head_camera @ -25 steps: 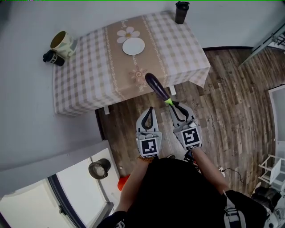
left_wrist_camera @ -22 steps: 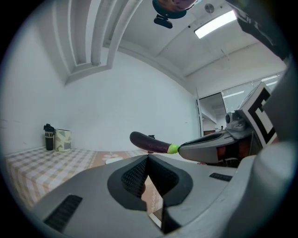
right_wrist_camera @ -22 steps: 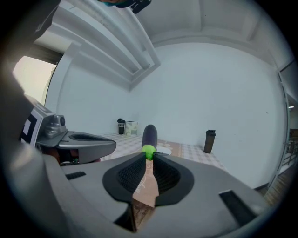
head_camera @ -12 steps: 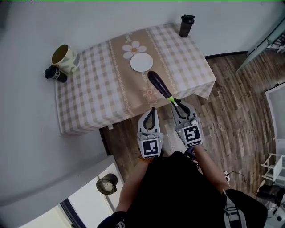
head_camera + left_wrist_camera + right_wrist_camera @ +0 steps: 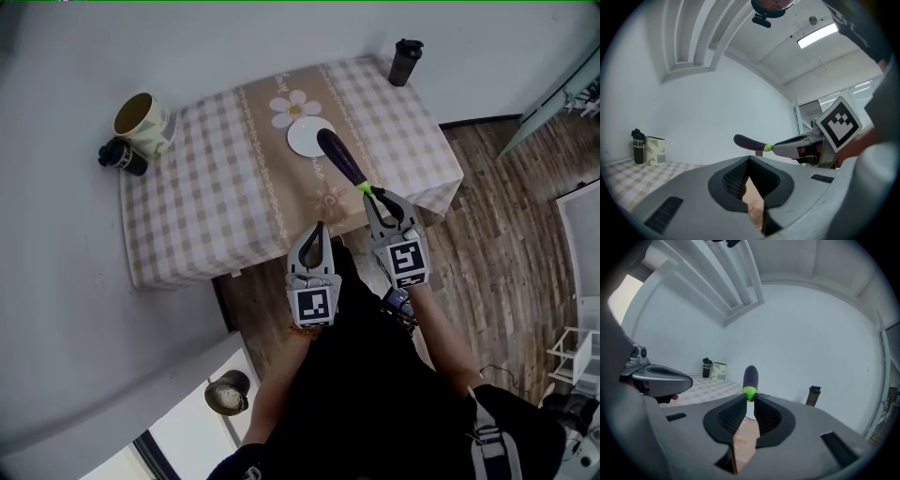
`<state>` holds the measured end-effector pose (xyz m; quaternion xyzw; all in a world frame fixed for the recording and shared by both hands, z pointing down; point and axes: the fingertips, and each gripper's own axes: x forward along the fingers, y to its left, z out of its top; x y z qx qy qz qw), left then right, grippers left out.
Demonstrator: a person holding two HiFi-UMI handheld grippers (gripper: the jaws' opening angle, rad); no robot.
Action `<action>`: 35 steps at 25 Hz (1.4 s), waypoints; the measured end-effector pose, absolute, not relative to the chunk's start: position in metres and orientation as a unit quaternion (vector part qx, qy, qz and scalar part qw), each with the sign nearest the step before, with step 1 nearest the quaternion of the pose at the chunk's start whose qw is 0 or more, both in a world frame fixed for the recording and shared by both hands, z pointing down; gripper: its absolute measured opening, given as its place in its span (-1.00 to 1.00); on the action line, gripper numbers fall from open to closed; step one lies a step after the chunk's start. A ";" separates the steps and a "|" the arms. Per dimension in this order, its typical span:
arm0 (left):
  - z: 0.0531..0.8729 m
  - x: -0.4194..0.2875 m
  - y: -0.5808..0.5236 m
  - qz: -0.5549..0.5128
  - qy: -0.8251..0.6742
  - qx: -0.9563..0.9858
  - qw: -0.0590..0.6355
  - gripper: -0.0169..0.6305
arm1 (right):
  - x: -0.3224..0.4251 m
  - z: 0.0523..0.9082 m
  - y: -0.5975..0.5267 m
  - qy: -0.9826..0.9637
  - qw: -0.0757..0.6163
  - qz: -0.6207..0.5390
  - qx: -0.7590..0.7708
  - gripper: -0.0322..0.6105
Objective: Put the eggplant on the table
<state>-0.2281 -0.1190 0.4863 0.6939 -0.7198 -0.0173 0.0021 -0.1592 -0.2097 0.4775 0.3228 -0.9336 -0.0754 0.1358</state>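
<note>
My right gripper (image 5: pixel 372 192) is shut on the green stem end of a dark purple eggplant (image 5: pixel 341 159). The eggplant sticks out forward over the checked table (image 5: pixel 206 206), its far tip above a white plate (image 5: pixel 305 141). In the right gripper view the eggplant (image 5: pixel 750 377) rises straight ahead of the jaws, its green stem pinched at my right gripper's (image 5: pixel 750 397) tips. My left gripper (image 5: pixel 317 228) is shut with nothing in it, at the table's near edge. From the left gripper view (image 5: pixel 749 159) the eggplant (image 5: pixel 749 142) shows to the right, held by the other gripper.
A patterned mug (image 5: pixel 142 120) and a small dark bottle (image 5: pixel 122 157) stand at the table's left end. A black shaker bottle (image 5: pixel 406 62) stands at the far right corner. Wooden floor (image 5: pixel 506 234) lies to the right, a white wall behind the table.
Both grippers have moved forward toward the table. The eggplant has gone from beyond the table's near edge to over the tabletop, its tip now above the white plate.
</note>
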 end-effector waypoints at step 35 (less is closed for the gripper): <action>0.560 -0.342 -0.218 0.018 -0.719 0.693 0.053 -0.94 | -0.282 0.653 -0.343 -0.910 0.255 0.022 0.325 -0.73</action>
